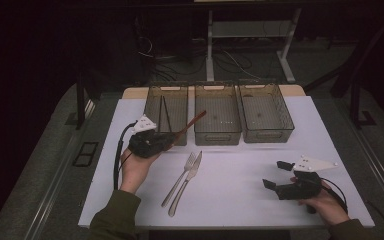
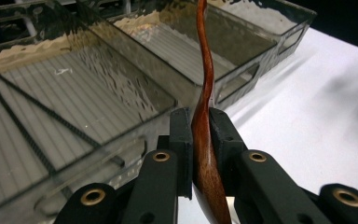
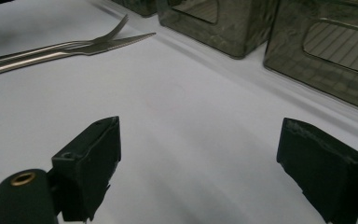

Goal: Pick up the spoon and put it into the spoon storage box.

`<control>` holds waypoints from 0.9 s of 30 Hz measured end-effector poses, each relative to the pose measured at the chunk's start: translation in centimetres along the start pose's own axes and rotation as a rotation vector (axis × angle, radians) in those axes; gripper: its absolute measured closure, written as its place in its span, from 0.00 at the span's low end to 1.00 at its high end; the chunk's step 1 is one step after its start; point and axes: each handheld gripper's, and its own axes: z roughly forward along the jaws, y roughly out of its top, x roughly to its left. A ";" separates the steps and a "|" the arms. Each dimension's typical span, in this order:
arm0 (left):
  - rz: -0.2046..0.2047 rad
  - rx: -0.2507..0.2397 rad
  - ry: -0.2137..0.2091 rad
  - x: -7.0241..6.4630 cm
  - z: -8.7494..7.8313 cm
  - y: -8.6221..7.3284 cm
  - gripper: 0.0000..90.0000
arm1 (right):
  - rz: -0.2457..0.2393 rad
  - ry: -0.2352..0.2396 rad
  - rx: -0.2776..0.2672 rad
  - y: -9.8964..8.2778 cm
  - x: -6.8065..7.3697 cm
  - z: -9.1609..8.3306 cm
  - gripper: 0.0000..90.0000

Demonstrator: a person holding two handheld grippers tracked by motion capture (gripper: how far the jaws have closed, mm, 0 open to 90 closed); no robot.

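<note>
Left gripper [image 2: 200, 140] clamps a slim, glossy reddish-brown wooden spoon [image 2: 206, 84], its handle curving over the bins [image 2: 121, 93]; right gripper [image 3: 198, 163] gapes empty.

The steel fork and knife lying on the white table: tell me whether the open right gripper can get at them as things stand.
Probably yes. The right gripper stands open and holds nothing, and bare white table lies between it and the steel fork and knife. Nothing blocks the way.
</note>
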 end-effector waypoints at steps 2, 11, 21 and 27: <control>-0.004 -0.005 -0.003 0.2 0.4 0.3 0.89 | -0.007 -0.011 -0.001 0.0 0.1 0.1 0.13; 0.017 -0.014 -0.006 0.1 2.0 2.2 0.89 | 0.020 0.011 0.015 0.0 -0.2 0.7 0.10; 0.020 -0.010 0.004 -0.4 4.7 4.7 0.89 | 0.022 0.003 0.006 0.0 -0.4 0.7 0.01; 0.010 -0.011 0.025 -1.0 6.6 5.6 0.89 | 0.019 0.010 0.028 -0.1 -0.4 0.9 0.00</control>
